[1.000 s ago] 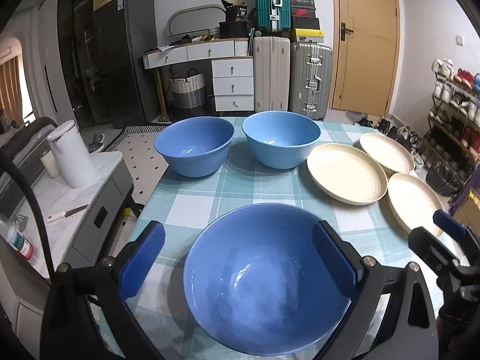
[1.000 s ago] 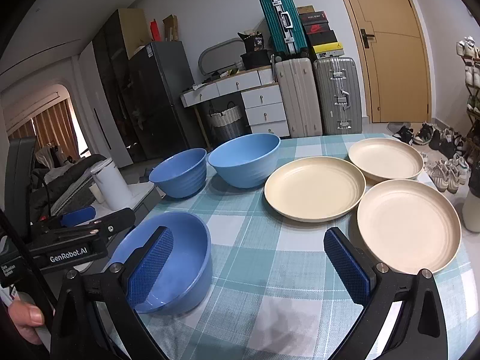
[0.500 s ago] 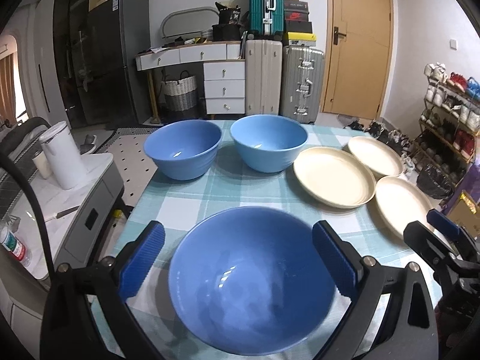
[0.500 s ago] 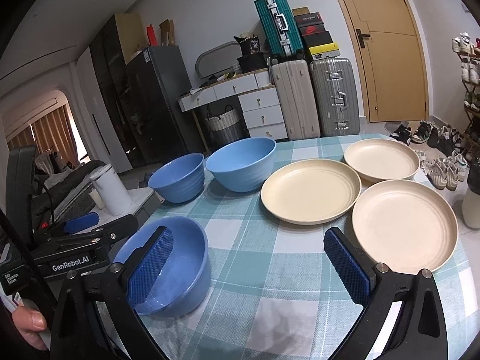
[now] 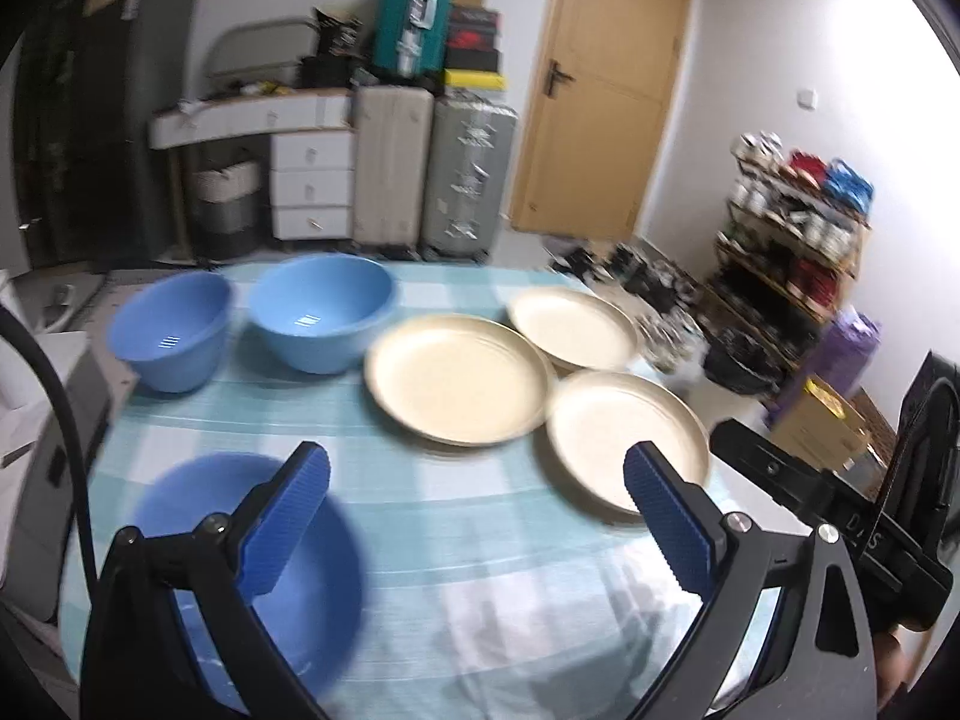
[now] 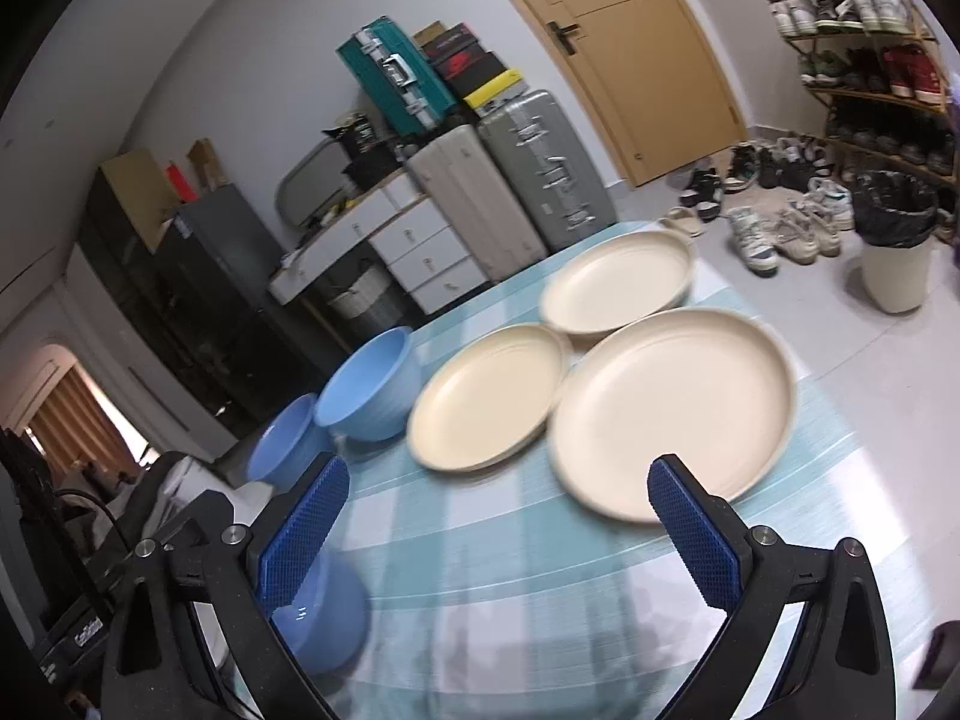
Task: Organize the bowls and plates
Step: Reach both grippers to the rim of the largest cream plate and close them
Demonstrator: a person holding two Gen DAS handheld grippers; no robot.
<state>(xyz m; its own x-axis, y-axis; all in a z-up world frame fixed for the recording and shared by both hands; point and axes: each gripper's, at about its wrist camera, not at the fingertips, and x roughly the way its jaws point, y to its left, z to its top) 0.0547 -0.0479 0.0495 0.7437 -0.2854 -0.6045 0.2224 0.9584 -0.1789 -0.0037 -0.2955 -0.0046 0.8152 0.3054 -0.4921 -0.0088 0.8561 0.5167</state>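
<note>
Left hand-held gripper (image 5: 477, 504) wide, empty; near blue bowl (image 5: 192, 516) sits low-left w/ finger overlapping.

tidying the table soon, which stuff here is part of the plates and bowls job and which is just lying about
Part of the job:
- three blue bowls: near, far left, far middle
- three cream plates: middle, far, near right

Just lying about:
- suitcases
- white drawers
- shoe rack
- bin
</note>
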